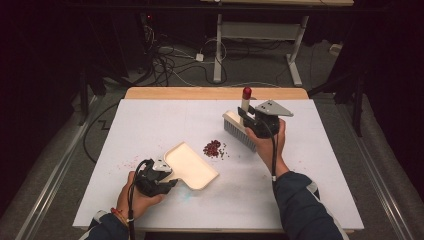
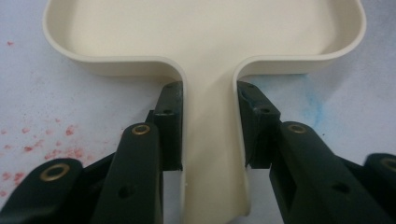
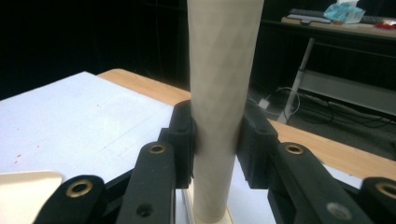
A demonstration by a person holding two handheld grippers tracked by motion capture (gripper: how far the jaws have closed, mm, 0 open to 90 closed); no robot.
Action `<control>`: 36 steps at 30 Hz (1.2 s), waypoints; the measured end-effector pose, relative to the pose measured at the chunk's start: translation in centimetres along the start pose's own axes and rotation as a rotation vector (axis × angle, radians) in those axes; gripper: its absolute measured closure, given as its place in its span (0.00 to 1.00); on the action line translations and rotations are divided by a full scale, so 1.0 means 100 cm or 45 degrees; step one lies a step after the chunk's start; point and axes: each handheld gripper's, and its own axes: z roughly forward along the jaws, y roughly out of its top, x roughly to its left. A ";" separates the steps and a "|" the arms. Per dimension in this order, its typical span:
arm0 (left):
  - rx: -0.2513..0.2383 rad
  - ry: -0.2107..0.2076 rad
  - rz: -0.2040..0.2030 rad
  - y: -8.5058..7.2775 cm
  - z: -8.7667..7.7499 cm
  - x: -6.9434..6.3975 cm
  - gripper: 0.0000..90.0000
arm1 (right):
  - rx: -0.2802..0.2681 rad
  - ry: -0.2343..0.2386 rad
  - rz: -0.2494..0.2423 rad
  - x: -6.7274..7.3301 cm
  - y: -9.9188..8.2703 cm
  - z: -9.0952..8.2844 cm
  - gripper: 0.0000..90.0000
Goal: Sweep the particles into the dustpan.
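A person sits at a white-covered table (image 1: 150,120), holding a two-jaw gripper in each hand. The left gripper (image 2: 208,128), near the left front of the table, is clamped on the narrow handle of a cream dustpan (image 2: 205,42). Its jaws press both sides of the handle, which seems meant to keep the pan flat on the table. In the high view the dustpan (image 1: 192,167) lies with its open edge pointing toward a small pile of dark red bits (image 1: 214,148) just beyond it, near the table's middle. That aim looks chosen so the bits can be swept straight in.

The right gripper (image 3: 217,140) grips the pale upright handle of a brush (image 3: 219,93), jaws tight on either side. In the high view the brush (image 1: 239,129) stands to the right of the pile and a little farther away, bristles down, its handle topped with a red cap. Its spot on the far side of the pile from the pan suggests a sweep leftward and nearer is intended. Faint red specks dot the table at the left.
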 end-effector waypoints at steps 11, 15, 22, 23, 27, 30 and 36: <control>0.001 -0.002 -0.007 0.003 0.005 0.000 0.71 | -0.024 0.126 -0.028 0.025 -0.005 0.005 0.77; -0.006 -0.003 -0.022 0.004 0.006 -0.001 0.71 | -0.038 0.153 -0.031 0.040 -0.007 0.001 0.77; 0.002 0.002 -0.036 0.006 0.008 -0.004 0.71 | -0.071 0.193 -0.020 0.064 -0.013 -0.006 0.77; 0.004 0.006 -0.031 0.007 0.009 -0.004 0.71 | -0.071 0.193 -0.020 0.064 -0.013 -0.006 0.77; 0.012 0.008 -0.033 0.010 0.013 -0.007 0.71 | -0.079 0.174 -0.006 0.073 -0.016 -0.008 0.76; 0.029 0.011 -0.040 0.014 0.018 -0.010 0.71 | -0.084 0.175 -0.011 0.076 -0.017 -0.008 0.76; 0.048 0.039 -0.051 0.020 0.021 -0.016 0.71 | -0.094 0.197 -0.001 0.084 -0.018 -0.013 0.76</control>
